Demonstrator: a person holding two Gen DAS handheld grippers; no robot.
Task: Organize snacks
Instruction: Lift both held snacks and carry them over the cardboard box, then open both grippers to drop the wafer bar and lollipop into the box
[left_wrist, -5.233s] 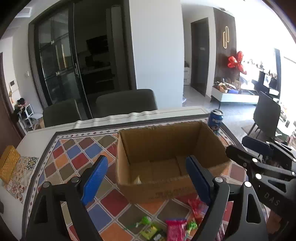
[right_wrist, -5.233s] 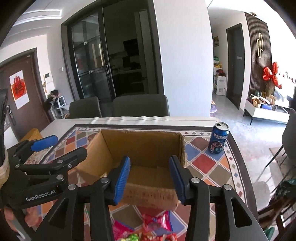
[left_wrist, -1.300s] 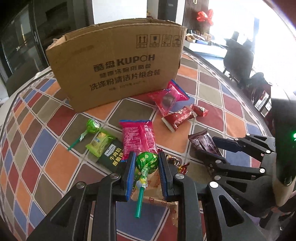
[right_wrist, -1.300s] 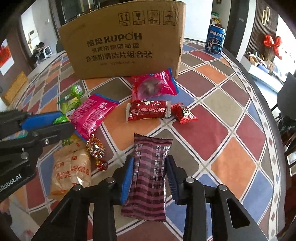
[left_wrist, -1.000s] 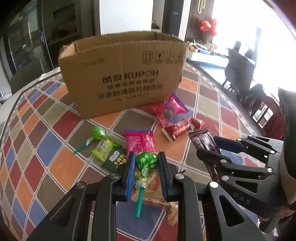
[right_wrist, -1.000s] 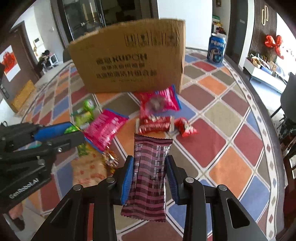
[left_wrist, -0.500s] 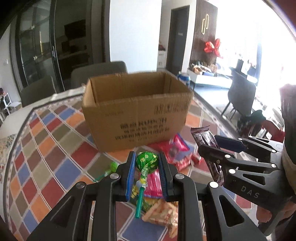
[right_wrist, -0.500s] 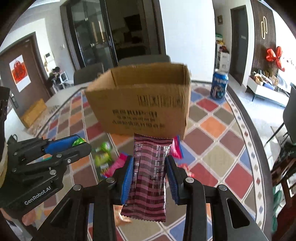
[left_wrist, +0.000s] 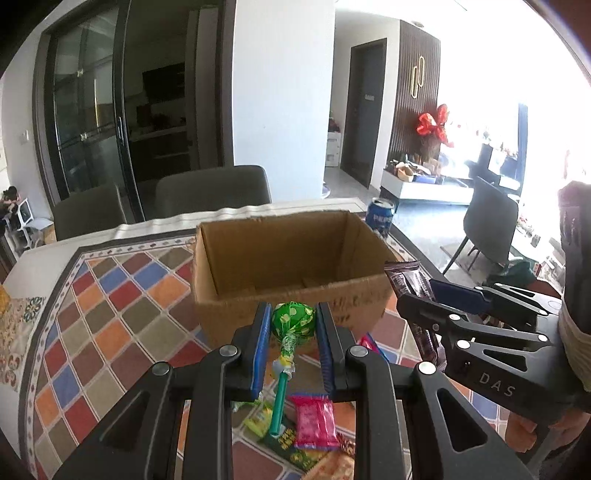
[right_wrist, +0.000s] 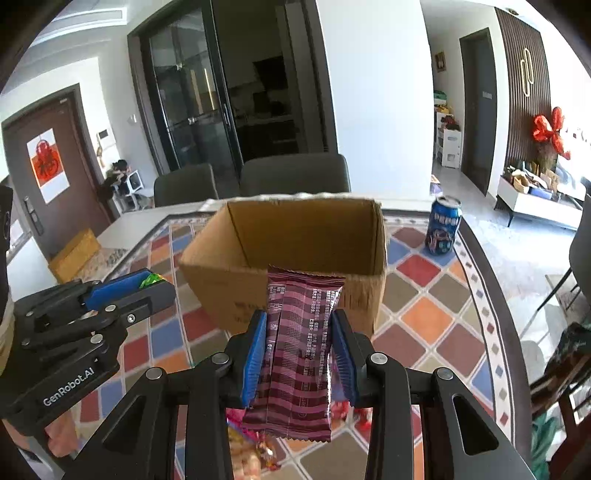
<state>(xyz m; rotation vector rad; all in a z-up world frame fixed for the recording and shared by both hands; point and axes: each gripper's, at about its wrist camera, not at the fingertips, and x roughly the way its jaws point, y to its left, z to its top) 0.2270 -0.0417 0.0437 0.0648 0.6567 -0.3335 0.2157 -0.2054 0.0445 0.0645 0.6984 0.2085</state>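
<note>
My left gripper (left_wrist: 292, 321) is shut on a green lollipop (left_wrist: 292, 319), held in the air just before the near wall of an open cardboard box (left_wrist: 236, 254). My right gripper (right_wrist: 300, 325) is shut on a maroon striped snack bar (right_wrist: 300, 347), also held up in front of the box (right_wrist: 310, 229). Each gripper shows in the other's view: the right one (left_wrist: 436, 295) with the bar, the left one (right_wrist: 147, 284) with the lollipop. More snacks lie on the table below, among them a pink packet (left_wrist: 314, 421).
The table has a coloured diamond-pattern cloth (left_wrist: 110, 317). A blue Pepsi can (right_wrist: 443, 229) stands right of the box. Two grey chairs (left_wrist: 214, 188) stand behind the table. A yellow box (right_wrist: 74, 254) sits at the far left edge.
Both grippers have risen from table level with their snacks and now look down into the open box. The loose snacks have dropped to the bottom of both views.
</note>
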